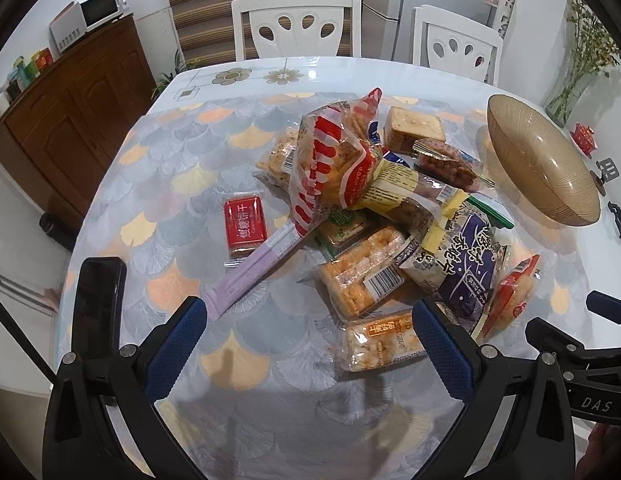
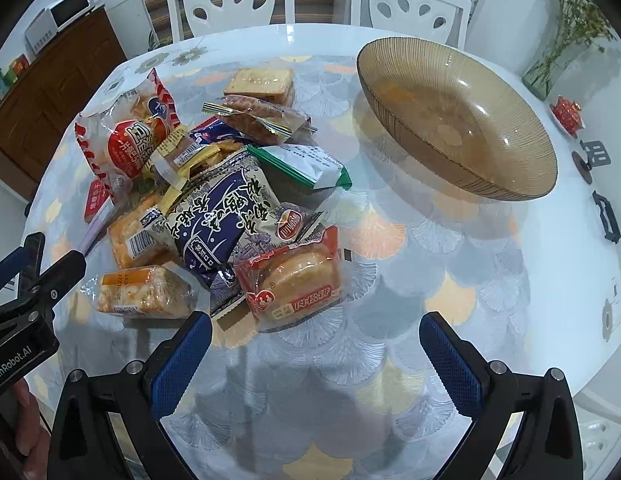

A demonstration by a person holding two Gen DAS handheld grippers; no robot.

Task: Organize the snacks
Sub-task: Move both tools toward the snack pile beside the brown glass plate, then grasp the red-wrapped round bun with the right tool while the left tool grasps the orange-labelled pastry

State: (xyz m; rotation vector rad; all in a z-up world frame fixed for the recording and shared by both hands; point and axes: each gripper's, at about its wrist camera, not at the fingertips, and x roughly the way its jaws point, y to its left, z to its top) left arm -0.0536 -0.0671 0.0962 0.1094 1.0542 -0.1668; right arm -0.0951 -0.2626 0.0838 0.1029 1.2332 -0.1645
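A pile of wrapped snacks [image 1: 374, 200] lies mid-table, also in the right wrist view [image 2: 214, 200]. It includes a purple bag [image 2: 218, 216], a red bun pack [image 2: 294, 276], a green-edged pack [image 2: 306, 166] and an orange cake bar [image 1: 384, 344]. A small red biscuit pack [image 1: 245, 222] and a lilac stick pack [image 1: 250, 268] lie left of the pile. A ribbed amber glass bowl [image 2: 462, 120] stands empty to the right, also in the left wrist view [image 1: 542, 160]. My left gripper [image 1: 310, 328] is open above the table before the pile. My right gripper [image 2: 316, 344] is open near the bun pack.
A black phone [image 1: 98, 304] lies at the table's left edge. Two white chairs [image 1: 296, 24] stand behind the table. A wooden cabinet [image 1: 70, 108] with a microwave is at left. A vase [image 2: 558, 60] and small red item [image 2: 566, 114] sit at far right.
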